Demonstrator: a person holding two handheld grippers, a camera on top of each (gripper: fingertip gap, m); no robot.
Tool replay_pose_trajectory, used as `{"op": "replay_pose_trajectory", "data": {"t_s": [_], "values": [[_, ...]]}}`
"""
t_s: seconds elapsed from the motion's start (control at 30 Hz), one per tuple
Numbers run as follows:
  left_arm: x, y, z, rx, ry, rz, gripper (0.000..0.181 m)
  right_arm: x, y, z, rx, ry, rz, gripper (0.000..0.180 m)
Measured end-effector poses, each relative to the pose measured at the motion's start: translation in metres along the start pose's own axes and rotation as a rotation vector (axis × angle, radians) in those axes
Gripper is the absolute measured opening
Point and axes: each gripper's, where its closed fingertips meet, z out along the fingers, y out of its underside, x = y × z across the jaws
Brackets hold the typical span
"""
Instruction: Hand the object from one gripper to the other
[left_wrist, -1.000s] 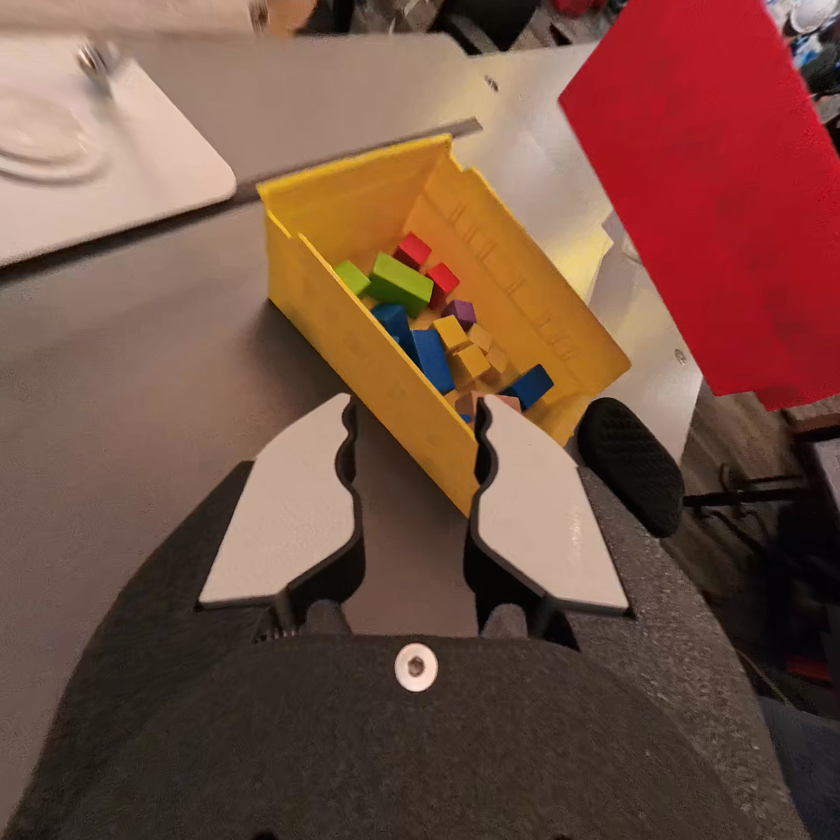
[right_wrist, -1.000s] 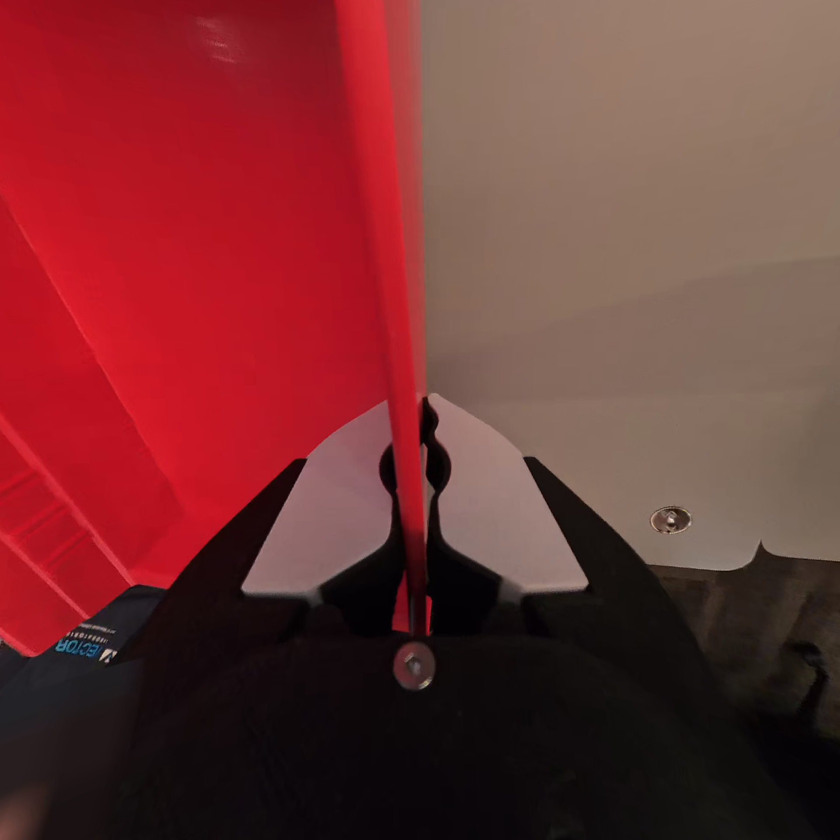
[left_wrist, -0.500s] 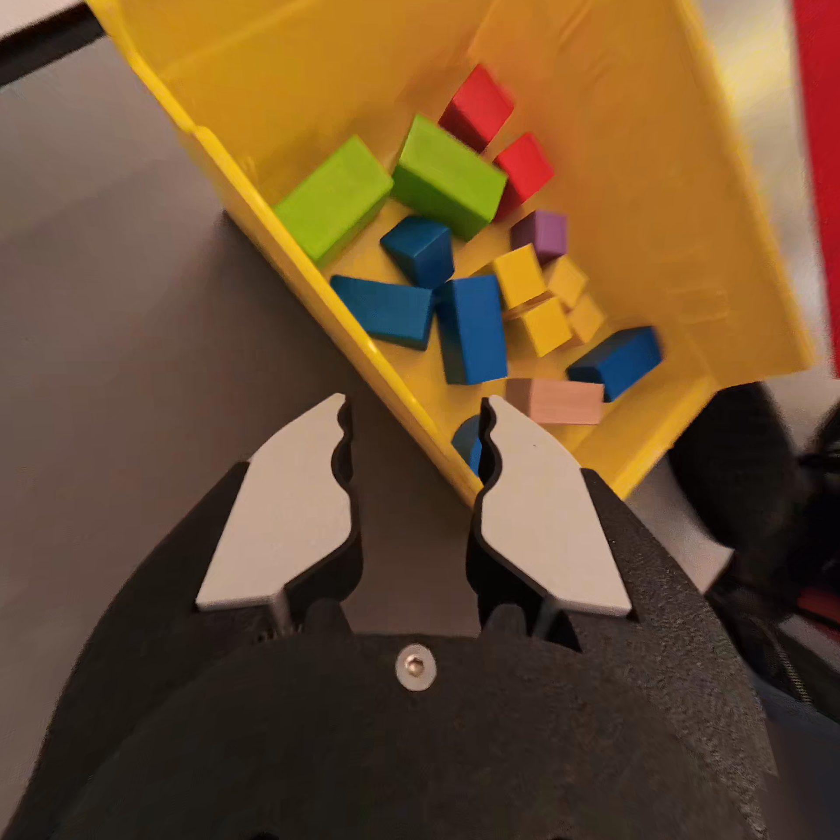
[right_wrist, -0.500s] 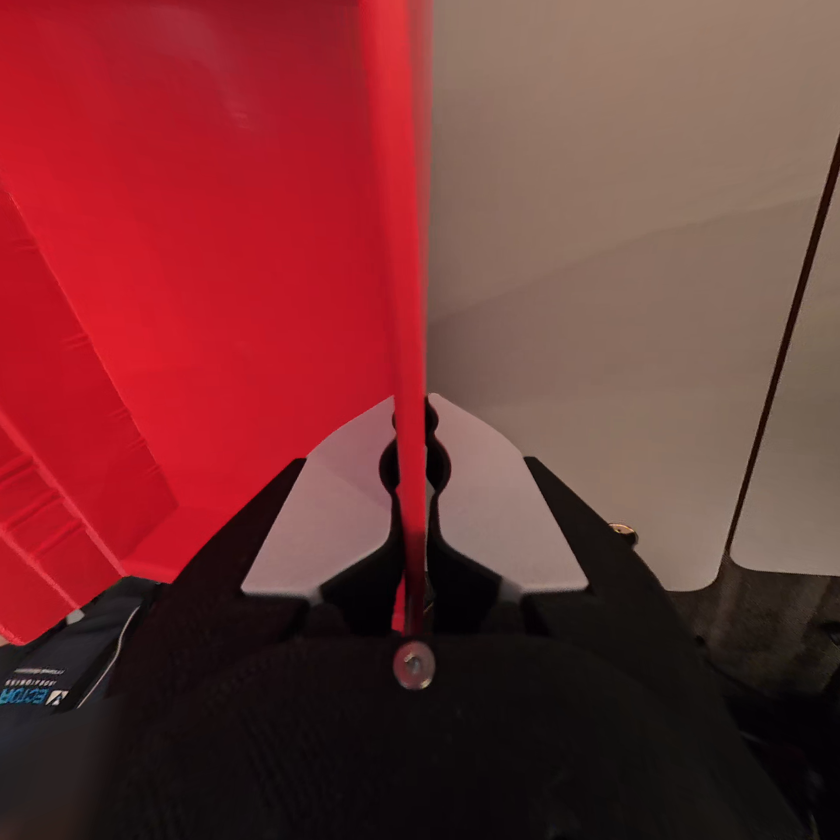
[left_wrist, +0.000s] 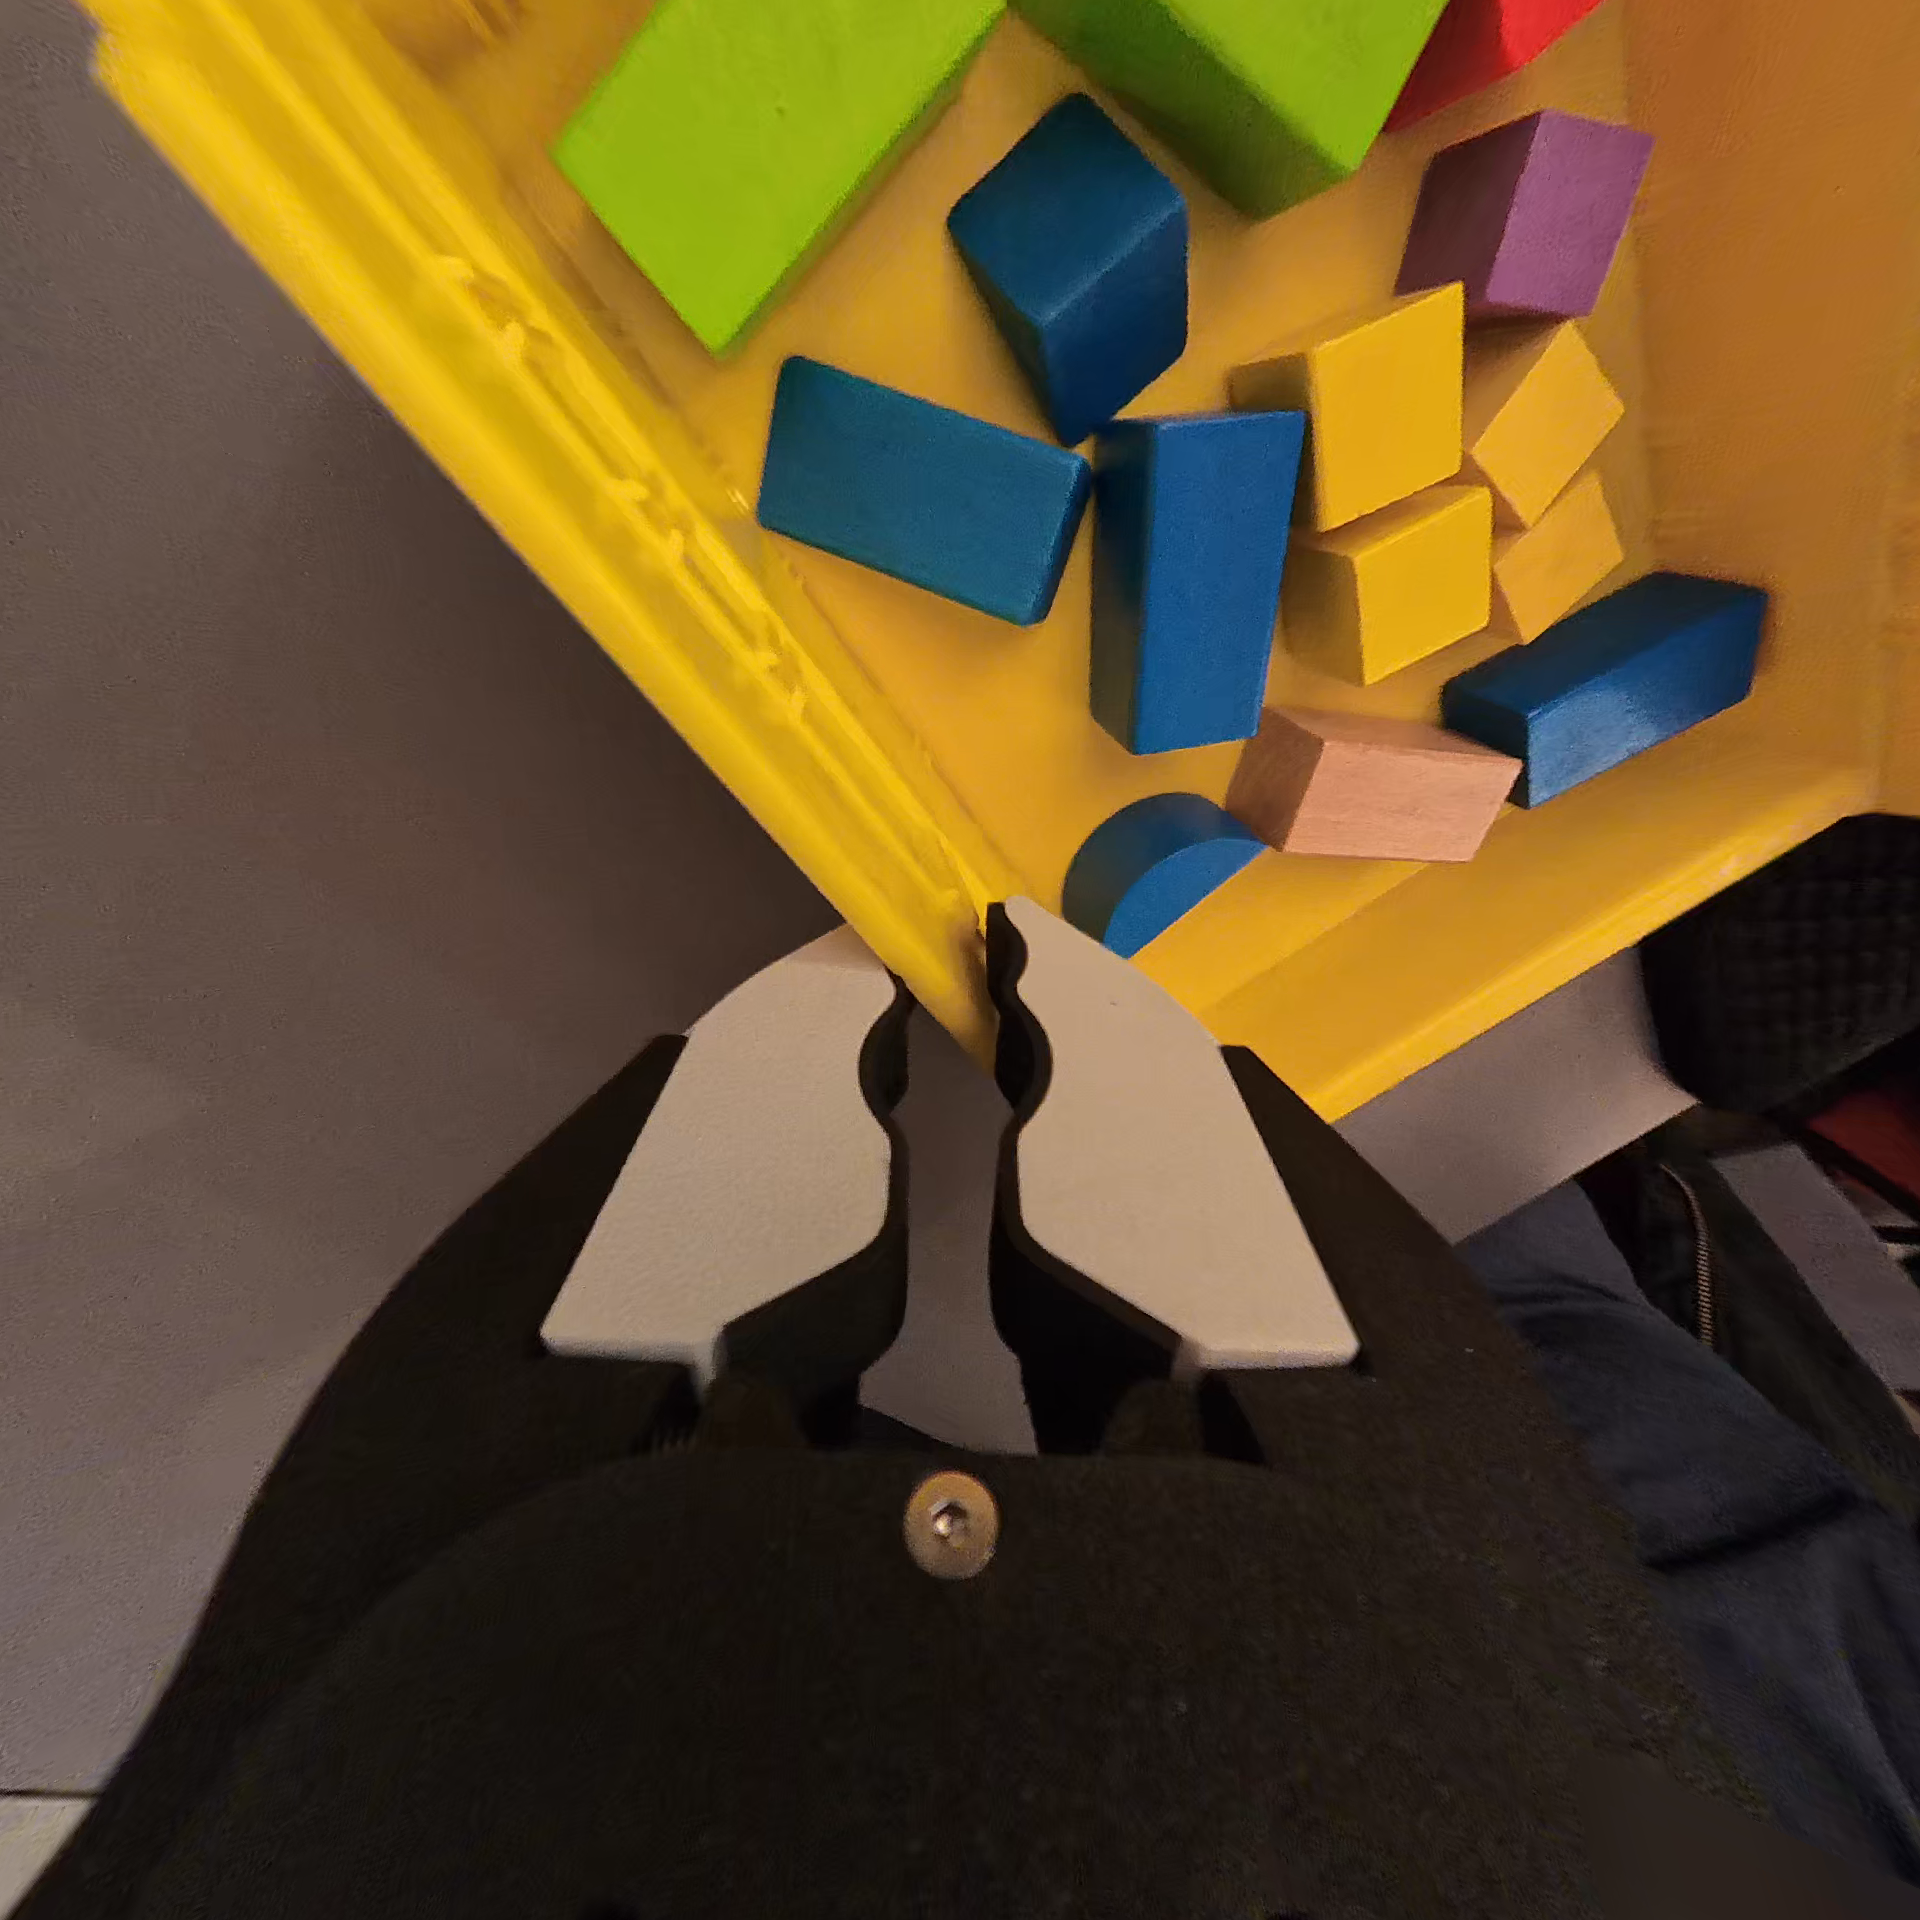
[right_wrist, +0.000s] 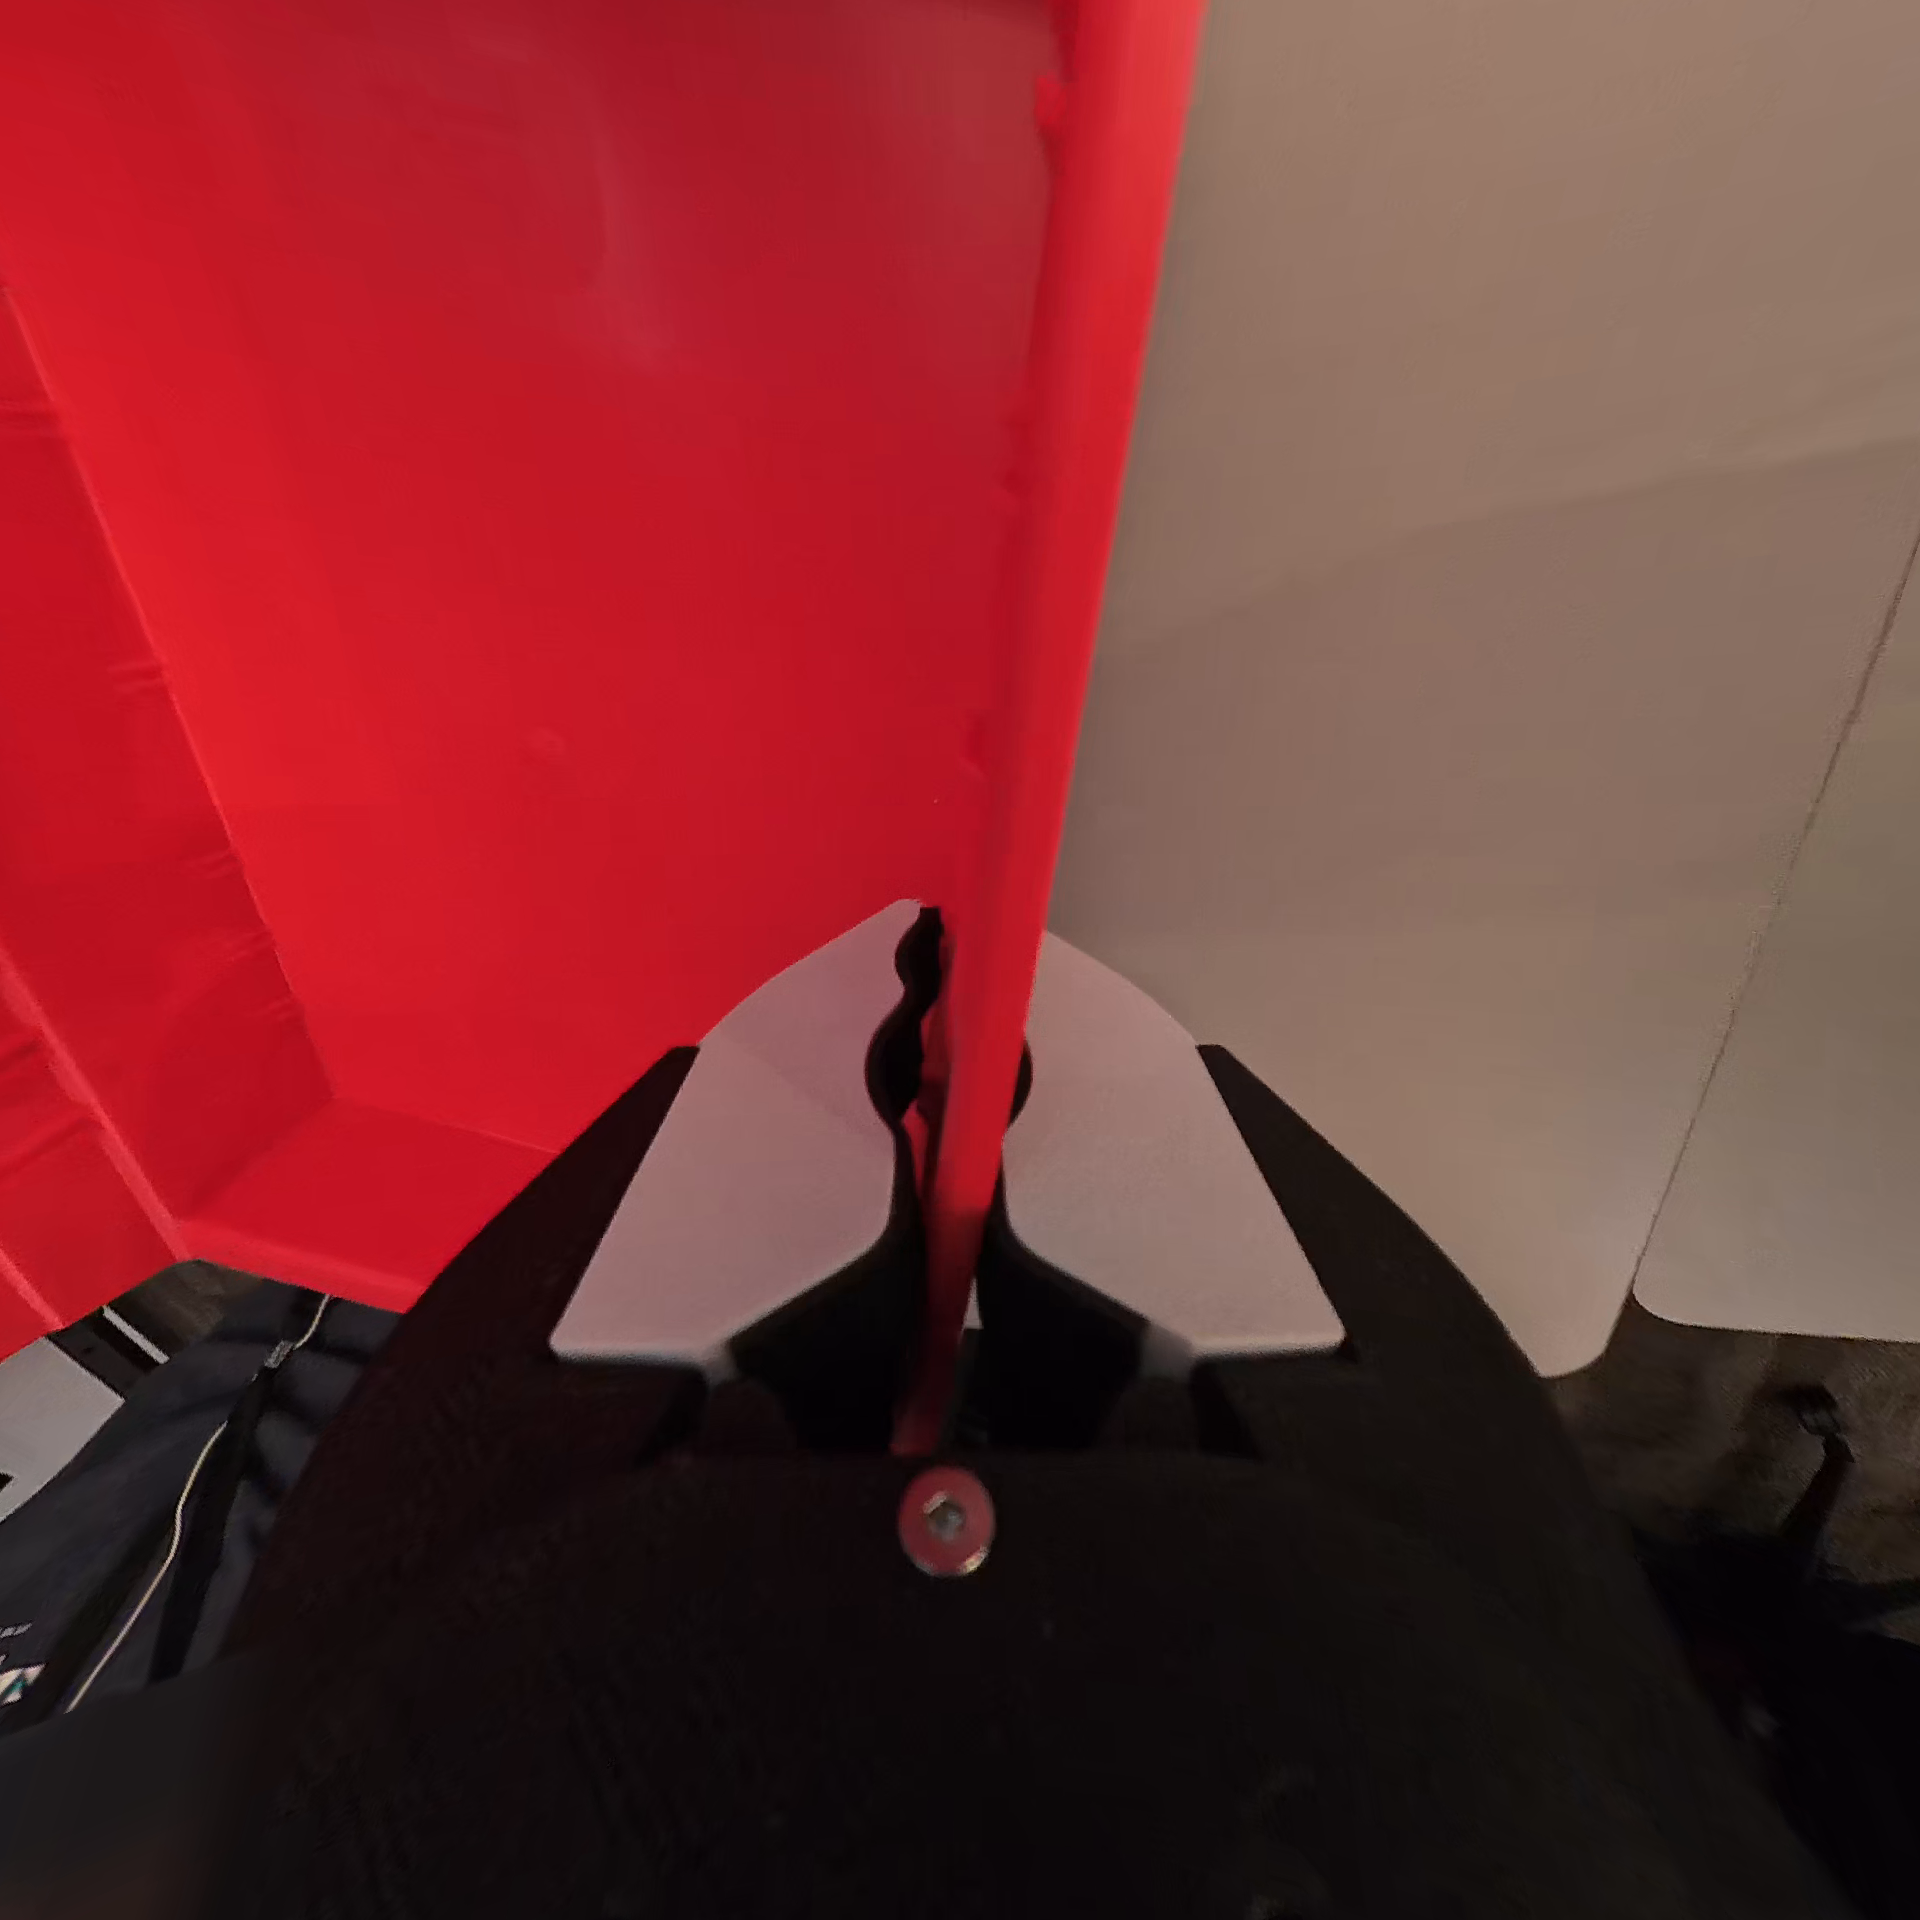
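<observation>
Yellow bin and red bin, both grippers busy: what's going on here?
A person works two handheld grippers. The left gripper has its fingers on either side of the near corner wall of the yellow bin, almost shut on it; the bin holds green, blue, yellow, purple, red and plain wooden blocks. The right gripper is shut on a side wall of the empty red bin, held above the pale table. No handover is visible yet.
</observation>
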Motion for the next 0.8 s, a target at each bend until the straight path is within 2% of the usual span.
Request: {"op": "replay_pose_trajectory", "data": {"t_s": [0.27,0.53,0.8], "values": [[-0.055,0.018,-0.013,0.087,0.054,-0.104,0.006,-0.037,-0.010,0.028,-0.004,-0.049,-0.076,0.005],[-0.139,0.073,-0.034,0.195,0.090,-0.258,0.006,-0.098,-0.030,0.065,-0.033,-0.069,-0.178,0.005],[-0.210,0.134,-0.051,0.299,0.085,-0.401,0.006,-0.125,-0.046,0.076,-0.017,0.032,-0.229,0.005]]}}
